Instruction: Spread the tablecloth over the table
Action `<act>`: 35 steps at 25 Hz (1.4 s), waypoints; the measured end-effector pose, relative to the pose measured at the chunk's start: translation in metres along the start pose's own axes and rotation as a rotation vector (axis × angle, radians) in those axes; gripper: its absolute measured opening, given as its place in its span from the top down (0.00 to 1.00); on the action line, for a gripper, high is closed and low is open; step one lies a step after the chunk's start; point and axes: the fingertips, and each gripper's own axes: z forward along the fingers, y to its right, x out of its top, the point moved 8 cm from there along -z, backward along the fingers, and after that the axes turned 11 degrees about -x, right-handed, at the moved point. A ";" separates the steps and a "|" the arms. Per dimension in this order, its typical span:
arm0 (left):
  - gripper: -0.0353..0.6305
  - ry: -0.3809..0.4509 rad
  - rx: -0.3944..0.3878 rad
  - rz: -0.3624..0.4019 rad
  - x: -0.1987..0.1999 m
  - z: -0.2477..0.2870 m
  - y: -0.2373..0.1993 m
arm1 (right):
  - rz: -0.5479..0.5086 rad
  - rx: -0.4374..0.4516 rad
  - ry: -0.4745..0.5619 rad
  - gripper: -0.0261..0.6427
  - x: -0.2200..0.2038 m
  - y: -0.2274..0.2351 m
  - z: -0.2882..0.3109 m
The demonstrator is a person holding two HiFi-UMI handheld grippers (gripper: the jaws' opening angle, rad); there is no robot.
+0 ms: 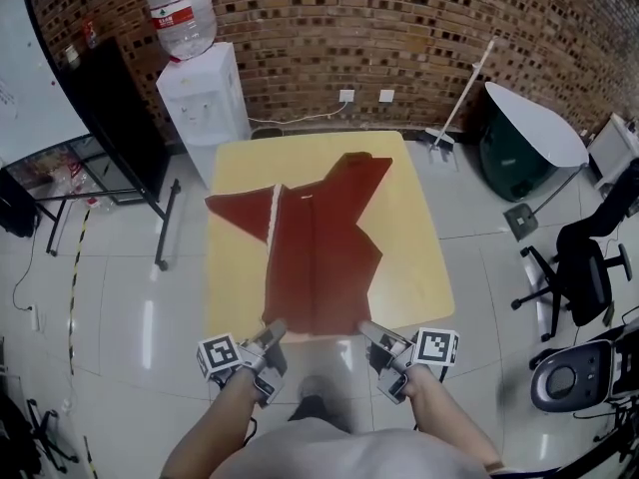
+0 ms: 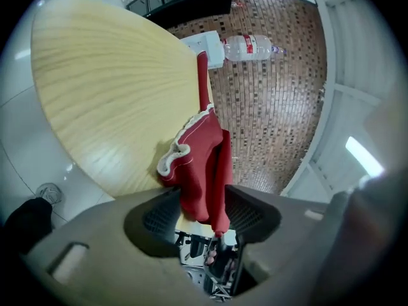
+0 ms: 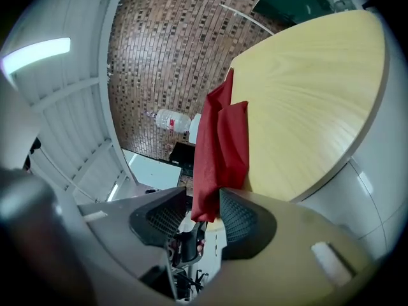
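A dark red tablecloth [image 1: 319, 247] lies unevenly on the square yellow table [image 1: 414, 228], folded over itself with a white hem showing, leaving the sides bare. Its near edge hangs at the table's front. My left gripper [image 1: 272, 329] is at the cloth's near left corner and my right gripper [image 1: 367, 327] at the near right corner. In the left gripper view the bunched cloth [image 2: 201, 164] hangs between the wide-spread jaws of the left gripper [image 2: 203, 212]. In the right gripper view the cloth [image 3: 220, 145] hangs loose between the right gripper [image 3: 204, 212] jaws, apart from one pad.
A water dispenser [image 1: 205, 103] stands behind the table's far left corner, with a black-framed board stand [image 1: 120, 118] further left. A broom [image 1: 464, 93] and a tipped round tabletop [image 1: 529, 138] are at the back right. An office chair [image 1: 584, 267] stands to the right.
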 end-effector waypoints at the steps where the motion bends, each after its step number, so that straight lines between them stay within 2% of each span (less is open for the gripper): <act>1: 0.64 0.004 0.024 -0.004 0.001 0.000 -0.002 | 0.003 -0.012 0.001 0.73 0.001 0.000 0.001; 2: 0.71 0.010 0.053 -0.011 0.001 0.000 -0.004 | 0.002 -0.025 0.002 0.75 0.002 0.000 0.003; 3: 0.84 0.017 0.079 -0.018 0.001 -0.001 -0.007 | -0.001 -0.038 0.005 0.80 0.002 0.000 0.004; 4: 0.92 0.022 0.094 -0.027 0.000 -0.002 -0.010 | 0.000 -0.054 0.006 0.86 0.002 0.001 0.005; 7: 0.93 0.027 0.100 -0.040 -0.001 0.001 -0.011 | 0.007 -0.073 0.003 0.93 0.003 0.001 0.004; 13: 0.93 0.026 0.077 -0.004 -0.002 0.000 -0.009 | 0.000 -0.032 0.016 0.95 0.005 -0.001 0.002; 16: 0.94 0.046 0.077 0.048 0.001 -0.002 -0.005 | -0.019 -0.018 0.040 0.95 0.007 -0.006 0.001; 20: 0.94 0.074 0.069 0.164 0.010 -0.004 0.017 | -0.061 -0.015 0.094 0.95 0.017 -0.018 -0.010; 26: 0.94 0.142 -0.016 0.291 0.032 -0.017 0.065 | -0.083 0.072 0.221 0.95 0.047 -0.054 -0.046; 28: 0.94 0.179 -0.057 0.307 0.038 -0.023 0.081 | -0.102 0.095 0.277 0.95 0.060 -0.065 -0.065; 31: 0.94 0.235 -0.161 0.303 0.040 -0.030 0.109 | -0.138 0.110 0.357 0.95 0.076 -0.077 -0.097; 35: 0.94 0.304 -0.215 0.349 0.040 -0.052 0.140 | -0.140 0.137 0.450 0.95 0.085 -0.087 -0.139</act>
